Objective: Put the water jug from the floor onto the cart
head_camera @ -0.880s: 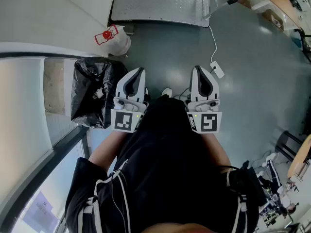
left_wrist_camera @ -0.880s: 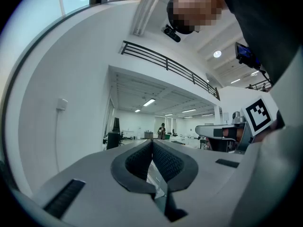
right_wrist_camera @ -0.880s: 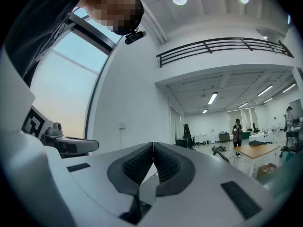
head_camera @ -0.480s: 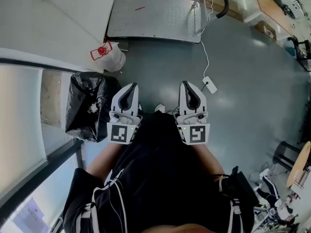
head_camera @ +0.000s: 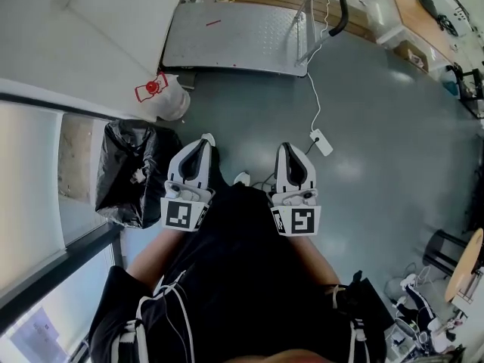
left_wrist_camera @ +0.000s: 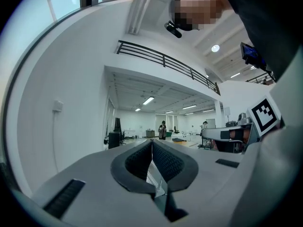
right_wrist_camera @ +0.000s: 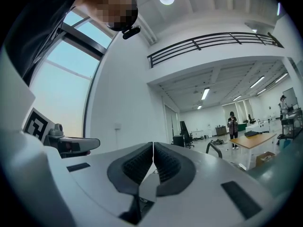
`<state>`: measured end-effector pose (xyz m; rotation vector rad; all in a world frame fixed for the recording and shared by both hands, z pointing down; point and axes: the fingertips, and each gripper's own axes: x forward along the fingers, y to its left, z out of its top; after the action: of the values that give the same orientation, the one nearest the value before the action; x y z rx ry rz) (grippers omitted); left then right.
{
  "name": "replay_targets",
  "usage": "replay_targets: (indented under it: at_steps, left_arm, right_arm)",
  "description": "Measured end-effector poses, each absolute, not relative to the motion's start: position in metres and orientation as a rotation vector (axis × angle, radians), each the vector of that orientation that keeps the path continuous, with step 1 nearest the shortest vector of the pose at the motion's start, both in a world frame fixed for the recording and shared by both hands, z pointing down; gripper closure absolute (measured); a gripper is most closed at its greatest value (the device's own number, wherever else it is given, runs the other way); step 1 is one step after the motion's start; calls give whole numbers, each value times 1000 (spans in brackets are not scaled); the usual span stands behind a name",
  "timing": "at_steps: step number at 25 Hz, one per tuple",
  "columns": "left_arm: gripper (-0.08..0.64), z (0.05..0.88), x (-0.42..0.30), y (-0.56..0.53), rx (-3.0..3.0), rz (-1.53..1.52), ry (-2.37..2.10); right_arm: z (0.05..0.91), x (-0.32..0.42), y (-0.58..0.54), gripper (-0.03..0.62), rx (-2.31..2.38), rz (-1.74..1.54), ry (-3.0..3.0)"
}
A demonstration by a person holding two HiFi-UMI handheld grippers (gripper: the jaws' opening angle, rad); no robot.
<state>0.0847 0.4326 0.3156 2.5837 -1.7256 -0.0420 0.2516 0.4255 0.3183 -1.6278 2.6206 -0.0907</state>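
Note:
The water jug [head_camera: 164, 100], clear with a red cap and red handle, stands on the grey floor by the white wall, just in front of the cart's near left corner. The cart [head_camera: 234, 38] is a flat metal platform with a black push handle at its right end. My left gripper [head_camera: 198, 147] and right gripper [head_camera: 291, 150] are held level side by side close to the body, both shut and empty. In the gripper views the left gripper [left_wrist_camera: 152, 143] and right gripper [right_wrist_camera: 153, 145] show tips touching, with only the hall beyond.
A black rubbish bag [head_camera: 132, 174] sits against the window wall, left of my left gripper. A white cable with a small box [head_camera: 321, 141] trails across the floor from the cart. Tables and clutter [head_camera: 423, 6] line the far right.
The view has tilted forward: cart, jug and bag have slid down the picture, more of the cart shows. Both grippers sit slightly lower and closer together, still shut.

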Motion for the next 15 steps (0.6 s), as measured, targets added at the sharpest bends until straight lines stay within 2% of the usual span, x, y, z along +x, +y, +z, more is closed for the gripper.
replay_targets:
  at_steps: [15]
  left_arm:
    - [541,341,94,339,2638,-17,-1537]
  right_arm:
    - [323,249,342,572,-1762,-95,2601]
